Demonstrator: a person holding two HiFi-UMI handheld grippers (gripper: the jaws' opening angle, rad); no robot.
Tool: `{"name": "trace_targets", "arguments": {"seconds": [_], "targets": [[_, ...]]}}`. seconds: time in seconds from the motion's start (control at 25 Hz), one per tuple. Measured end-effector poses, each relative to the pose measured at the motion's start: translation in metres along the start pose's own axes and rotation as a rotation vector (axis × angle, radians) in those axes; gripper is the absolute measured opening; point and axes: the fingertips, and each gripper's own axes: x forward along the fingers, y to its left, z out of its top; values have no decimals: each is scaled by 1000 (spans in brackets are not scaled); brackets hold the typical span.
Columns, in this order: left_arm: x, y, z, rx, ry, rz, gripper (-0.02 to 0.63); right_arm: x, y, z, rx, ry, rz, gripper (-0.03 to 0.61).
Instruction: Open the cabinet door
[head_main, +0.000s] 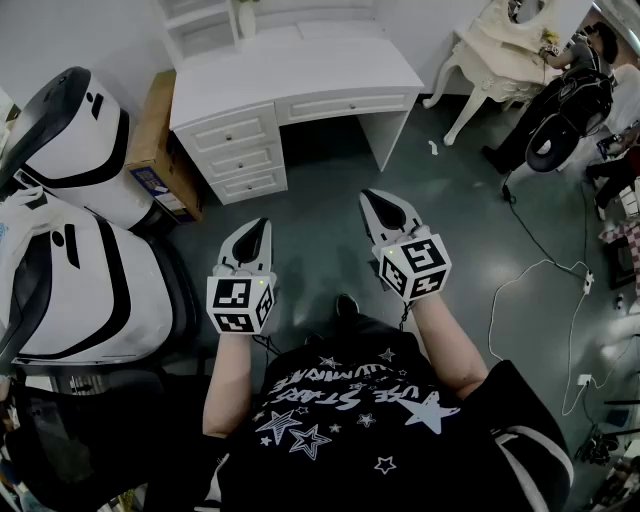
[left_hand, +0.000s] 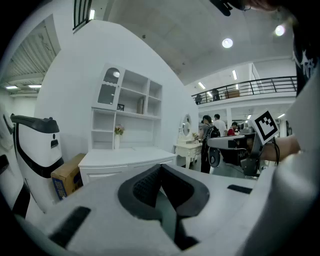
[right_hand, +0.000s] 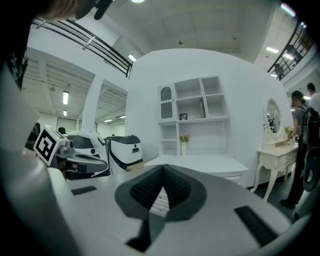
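Observation:
A white desk (head_main: 290, 70) with a shelf hutch stands ahead of me across the grey floor. The hutch's small arched cabinet door (left_hand: 109, 87) is at its upper left and looks shut; the right gripper view also has this door (right_hand: 166, 102). My left gripper (head_main: 258, 225) and right gripper (head_main: 372, 197) hover side by side over the floor, well short of the desk and pointing at it. The dark pads meet at the tip on both the left gripper (left_hand: 161, 167) and the right gripper (right_hand: 163, 168), with nothing between them.
A drawer stack (head_main: 235, 150) fills the desk's left side, with a cardboard box (head_main: 155, 140) beside it. Two large white-and-black machines (head_main: 70, 140) crowd my left. An ornate vanity table (head_main: 500, 50), a person (head_main: 580, 60) and floor cables (head_main: 560, 270) are at right.

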Motion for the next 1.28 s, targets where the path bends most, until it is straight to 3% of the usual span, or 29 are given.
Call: {"name": "trace_targets", "arguments": {"seconds": [0.48,0.76,1.16,1.2,1.28], "targets": [[-3,8,6,26,0,7,9,-1,6,1,17,0,-16,5],[-25,15,-33,-49,57,20,9,-12,9,-27,72,26,-29,5],[-16,40,39,13,-86,39,12,-7,-1,10,41,-57,-56,6],[-12,40,44,16,-96,35,31,-5,-5,12,42,-59,-56,6],[-4,39,54,21,-116,28,142,1,-14,15,41,-65,-56,6]]}}
